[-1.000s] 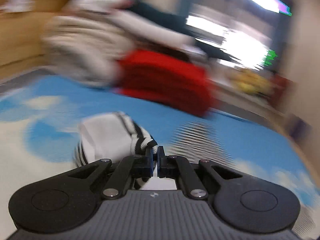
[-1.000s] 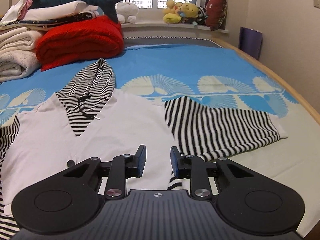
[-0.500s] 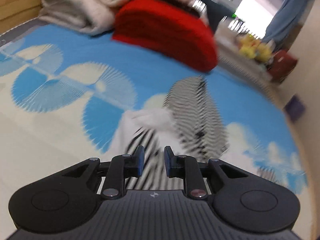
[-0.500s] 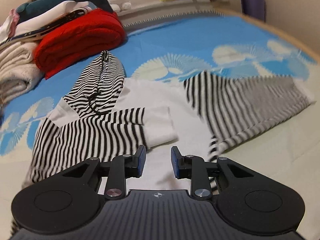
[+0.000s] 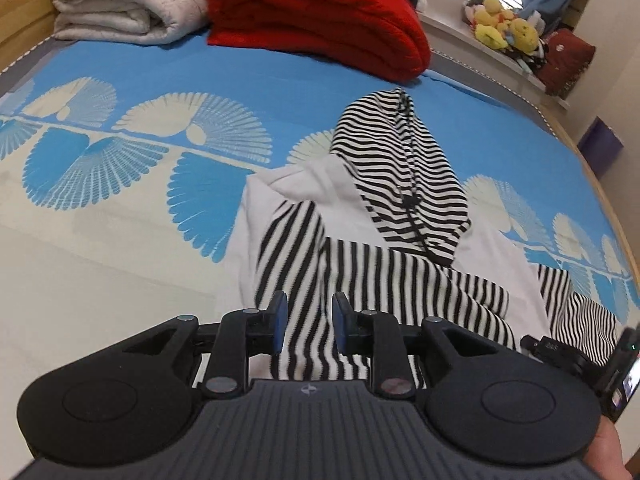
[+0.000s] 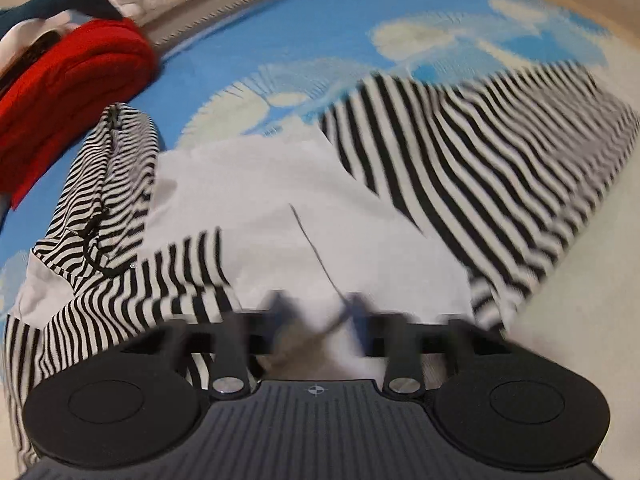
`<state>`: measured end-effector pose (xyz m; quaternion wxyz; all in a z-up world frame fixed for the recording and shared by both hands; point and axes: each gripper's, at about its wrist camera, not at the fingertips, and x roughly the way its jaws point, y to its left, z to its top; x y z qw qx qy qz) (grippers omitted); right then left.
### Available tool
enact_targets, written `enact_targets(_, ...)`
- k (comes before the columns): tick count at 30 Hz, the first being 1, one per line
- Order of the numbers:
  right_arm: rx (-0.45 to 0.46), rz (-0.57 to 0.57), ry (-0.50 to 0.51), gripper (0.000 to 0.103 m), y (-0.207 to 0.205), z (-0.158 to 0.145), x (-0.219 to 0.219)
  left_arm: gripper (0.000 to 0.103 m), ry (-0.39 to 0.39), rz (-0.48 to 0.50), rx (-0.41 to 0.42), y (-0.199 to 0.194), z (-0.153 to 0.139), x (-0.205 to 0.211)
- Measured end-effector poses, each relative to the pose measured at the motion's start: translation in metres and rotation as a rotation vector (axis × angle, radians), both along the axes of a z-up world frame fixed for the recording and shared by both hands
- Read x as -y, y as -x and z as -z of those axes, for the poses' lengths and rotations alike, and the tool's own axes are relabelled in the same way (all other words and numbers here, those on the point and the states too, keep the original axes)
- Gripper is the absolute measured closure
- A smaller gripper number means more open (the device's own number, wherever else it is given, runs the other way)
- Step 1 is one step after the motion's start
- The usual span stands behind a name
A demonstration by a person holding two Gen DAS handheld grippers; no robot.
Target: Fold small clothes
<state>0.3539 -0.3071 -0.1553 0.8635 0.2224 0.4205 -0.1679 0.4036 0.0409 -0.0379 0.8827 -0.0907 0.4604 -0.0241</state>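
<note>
A small white hoodie [image 5: 492, 252] with a black-and-white striped hood [image 5: 404, 168] and striped sleeves lies flat on the bed. Its left sleeve [image 5: 360, 276] is folded across the white body. My left gripper [image 5: 306, 322] is open and empty just above that folded sleeve. In the right wrist view the hoodie body [image 6: 288, 196] fills the middle, with the other striped sleeve [image 6: 480, 152] spread out to the right. My right gripper [image 6: 318, 316] is open and empty, blurred, low over the hoodie's lower body.
The blue and cream patterned bedsheet [image 5: 120, 152] surrounds the hoodie. A folded red blanket [image 5: 320, 16] and a folded white quilt [image 5: 124, 0] lie at the bed's head. Stuffed toys [image 5: 504, 32] sit on the window ledge. The other gripper's body [image 5: 580, 360] shows at right.
My left gripper has let go of the striped sleeve, now laid across the body, opened and drawn back. My right gripper has moved down and closer over the hoodie.
</note>
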Motion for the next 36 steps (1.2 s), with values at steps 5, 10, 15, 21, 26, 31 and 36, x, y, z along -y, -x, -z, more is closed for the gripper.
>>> enact_targets(5, 0.229, -0.034, 0.063, 0.097, 0.004, -0.049, -0.009, 0.077, -0.009, 0.016, -0.005, -0.004, 0.000, 0.006)
enact_targets(10, 0.058, 0.000, 0.152, 0.095, -0.002, -0.039, 0.000, 0.077, -0.011, 0.027, -0.004, -0.004, 0.000, 0.010)
enact_targets(15, -0.102, 0.106, 0.207, 0.081, 0.004, -0.025, 0.013, 0.077, -0.006, 0.023, -0.017, -0.003, 0.003, 0.010)
enact_targets(21, 0.061, -0.100, 0.184, 0.065, 0.005, -0.039, -0.012, 0.077, -0.007, 0.027, -0.024, -0.003, 0.005, 0.010)
enact_targets(26, -0.161, -0.076, 0.114, 0.060, -0.005, -0.001, 0.007, 0.077, -0.006, 0.027, -0.032, -0.004, 0.007, 0.009)
enact_targets(31, -0.159, -0.105, 0.115, 0.060, -0.003, -0.003, 0.012, 0.077, -0.005, 0.024, -0.038, -0.007, 0.009, 0.011)
enact_targets(36, -0.133, -0.049, 0.162, 0.059, 0.000, -0.009, 0.022, 0.077, -0.008, 0.035, -0.047, -0.008, 0.014, 0.018)
